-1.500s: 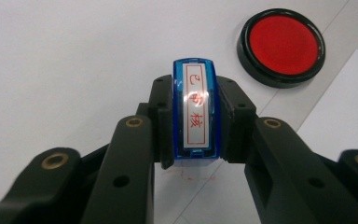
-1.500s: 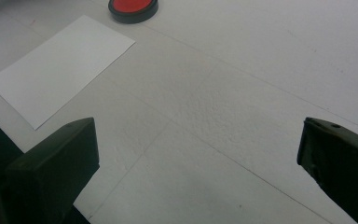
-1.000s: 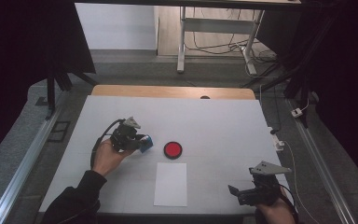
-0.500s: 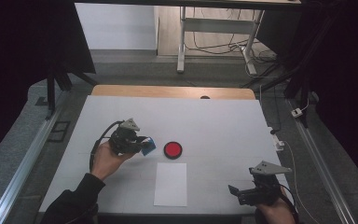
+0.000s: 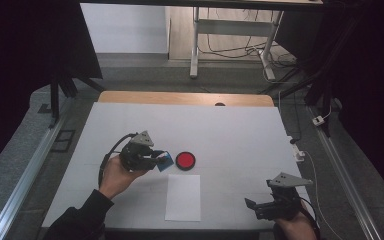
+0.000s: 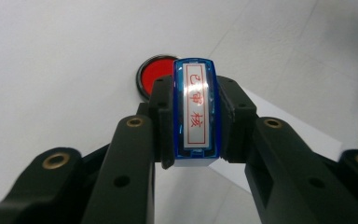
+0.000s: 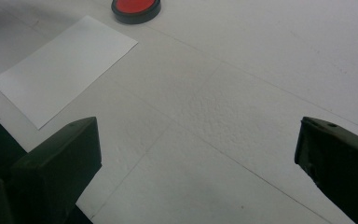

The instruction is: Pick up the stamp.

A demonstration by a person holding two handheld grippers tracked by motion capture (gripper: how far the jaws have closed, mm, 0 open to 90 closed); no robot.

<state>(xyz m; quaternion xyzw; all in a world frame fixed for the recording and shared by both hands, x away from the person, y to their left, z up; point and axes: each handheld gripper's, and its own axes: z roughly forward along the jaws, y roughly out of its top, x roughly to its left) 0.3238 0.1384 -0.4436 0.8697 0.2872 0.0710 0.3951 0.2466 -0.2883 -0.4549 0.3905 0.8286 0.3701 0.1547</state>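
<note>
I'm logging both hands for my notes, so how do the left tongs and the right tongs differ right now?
The left tongs are shut on a blue stamp; the right tongs are open and hold nothing. The left tongs sit beside the red ink pad; the right tongs sit near the table's front right corner, away from the white paper. Both have black jaws.

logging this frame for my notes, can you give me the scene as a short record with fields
surface: white table
left gripper: shut on blue stamp, held just left of the ink pad in the high view
stamp label: red characters in a red frame, facing the left gripper view's camera
red ink pad: round, black rim, open, on the table just beyond the paper
white paper sheet: flat, near the table's front edge
right gripper: open, holds nothing, low at the front right
</note>
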